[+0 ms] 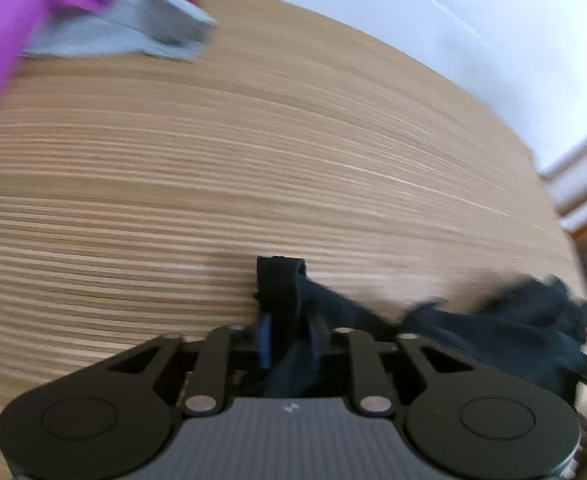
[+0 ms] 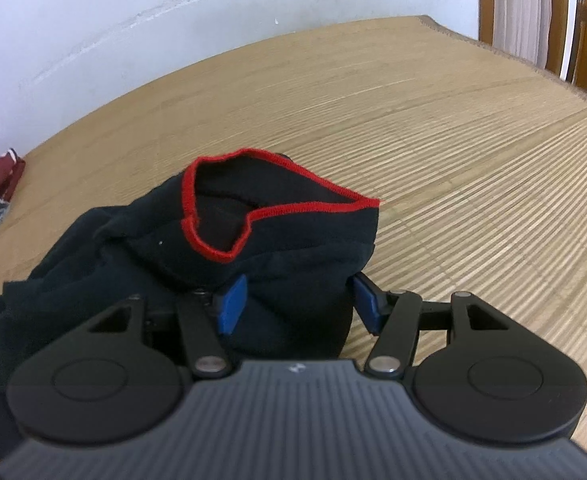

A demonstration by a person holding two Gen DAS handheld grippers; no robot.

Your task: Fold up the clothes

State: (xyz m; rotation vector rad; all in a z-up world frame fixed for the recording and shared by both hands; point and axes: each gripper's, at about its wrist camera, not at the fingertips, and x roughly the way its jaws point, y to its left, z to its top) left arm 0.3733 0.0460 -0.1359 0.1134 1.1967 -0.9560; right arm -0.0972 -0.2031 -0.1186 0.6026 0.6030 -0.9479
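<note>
The black garment (image 2: 277, 240) lies bunched on the woven mat (image 2: 473, 160). It has a red stitched edge (image 2: 253, 212) around 1 opening. The right gripper (image 2: 297, 304) has its jaws around a thick fold of the garment, and the 2 blue pads (image 2: 233, 304) press on the cloth from both sides. The left gripper (image 1: 287, 340) has its jaws pinching a thin black strip of the same garment (image 1: 281, 284), which sticks up past the tips. Far off on the mat sit a purple cloth (image 1: 17, 28) and a grey folded piece (image 1: 149, 28), both blurry.
</note>
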